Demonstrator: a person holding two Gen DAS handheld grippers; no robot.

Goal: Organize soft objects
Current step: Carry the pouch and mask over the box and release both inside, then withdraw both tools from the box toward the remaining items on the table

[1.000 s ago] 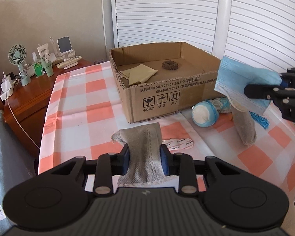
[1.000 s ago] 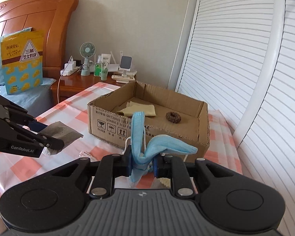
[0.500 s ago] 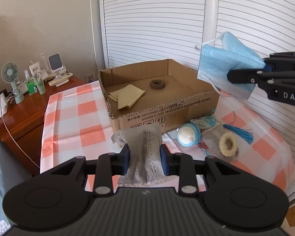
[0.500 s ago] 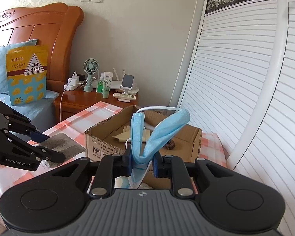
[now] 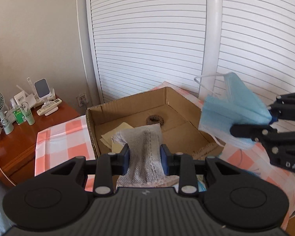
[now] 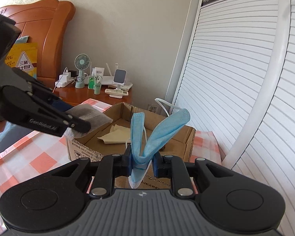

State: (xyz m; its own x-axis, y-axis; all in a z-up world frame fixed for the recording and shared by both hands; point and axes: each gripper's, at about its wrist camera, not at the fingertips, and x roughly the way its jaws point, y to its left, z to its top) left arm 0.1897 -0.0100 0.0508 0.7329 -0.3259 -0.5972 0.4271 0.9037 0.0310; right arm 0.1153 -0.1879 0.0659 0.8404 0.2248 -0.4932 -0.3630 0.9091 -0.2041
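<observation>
Carry step. Left gripper (image 5: 145, 158) pinches a grey sock (image 5: 145, 149); right gripper (image 6: 142, 162) pinches a blue face mask (image 6: 157, 135). Both are held above the near wall of the cardboard box (image 5: 179, 106). Next, likely: move farther over the box, then spread the fingers.
</observation>
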